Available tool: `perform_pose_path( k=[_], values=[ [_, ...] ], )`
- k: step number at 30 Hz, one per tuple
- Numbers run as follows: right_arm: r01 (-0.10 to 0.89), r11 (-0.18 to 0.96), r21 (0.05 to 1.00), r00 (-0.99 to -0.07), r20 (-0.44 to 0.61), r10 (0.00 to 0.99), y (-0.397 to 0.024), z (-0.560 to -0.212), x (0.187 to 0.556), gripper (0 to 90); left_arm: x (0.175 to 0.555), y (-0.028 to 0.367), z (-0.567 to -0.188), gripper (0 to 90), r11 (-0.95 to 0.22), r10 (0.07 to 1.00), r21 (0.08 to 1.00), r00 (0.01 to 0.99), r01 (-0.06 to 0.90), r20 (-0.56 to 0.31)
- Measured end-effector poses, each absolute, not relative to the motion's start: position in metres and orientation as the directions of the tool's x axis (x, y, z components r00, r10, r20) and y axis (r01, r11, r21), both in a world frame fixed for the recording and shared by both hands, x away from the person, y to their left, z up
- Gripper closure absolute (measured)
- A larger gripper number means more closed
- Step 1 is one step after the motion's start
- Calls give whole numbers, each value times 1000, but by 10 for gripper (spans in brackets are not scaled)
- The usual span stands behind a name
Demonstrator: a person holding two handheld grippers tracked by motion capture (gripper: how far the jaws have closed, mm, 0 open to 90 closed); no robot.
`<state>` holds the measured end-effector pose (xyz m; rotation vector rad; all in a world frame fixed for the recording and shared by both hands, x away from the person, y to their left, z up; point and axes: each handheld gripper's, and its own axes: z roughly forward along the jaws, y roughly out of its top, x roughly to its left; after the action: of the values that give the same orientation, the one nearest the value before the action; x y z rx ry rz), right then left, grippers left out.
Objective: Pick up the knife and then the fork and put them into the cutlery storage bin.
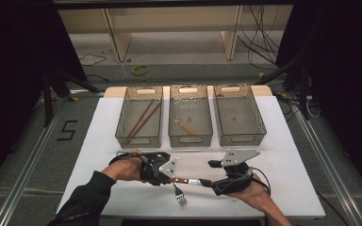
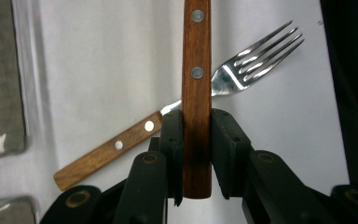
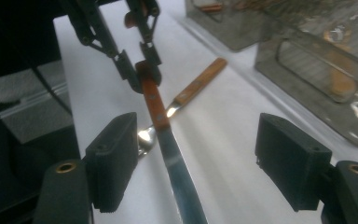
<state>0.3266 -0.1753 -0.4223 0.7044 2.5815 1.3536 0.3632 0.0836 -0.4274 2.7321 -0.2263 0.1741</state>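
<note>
Wooden knife handle (image 2: 196, 98) sits pinched in the left gripper's (image 1: 162, 170) jaws, blade (image 3: 179, 179) reaching between the right gripper's (image 3: 205, 163) spread jaws, above the fork (image 1: 180, 194) on the counter (image 1: 287, 155). Handover seems underway; next, probably carrying it to a bin (image 1: 239, 115).

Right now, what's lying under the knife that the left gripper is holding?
A fork lies on the white table beneath the knife, crossing it. The knife's wooden handle covers part of the fork's neck.
</note>
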Motion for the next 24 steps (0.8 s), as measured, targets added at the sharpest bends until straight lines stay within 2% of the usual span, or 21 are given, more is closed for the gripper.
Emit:
perform_pose_path(
  k=[7,12,20,24],
  values=[
    [307,595,743,-917,65,393,-155,-429,327,317,359,74,-422,747,-908,-165,360,972,-215,165],
    [281,648,708,-933,43,357,-145,-432,325,360,354,69,-421,748,-906,-187,350,968,-236,166],
    [237,718,654,-954,19,298,-131,-435,323,459,349,62,-419,747,-900,-209,351,962,-260,175],
    [221,738,638,-960,8,280,-127,-437,324,538,348,60,-417,747,-900,-229,334,957,-279,180]
  ],
)
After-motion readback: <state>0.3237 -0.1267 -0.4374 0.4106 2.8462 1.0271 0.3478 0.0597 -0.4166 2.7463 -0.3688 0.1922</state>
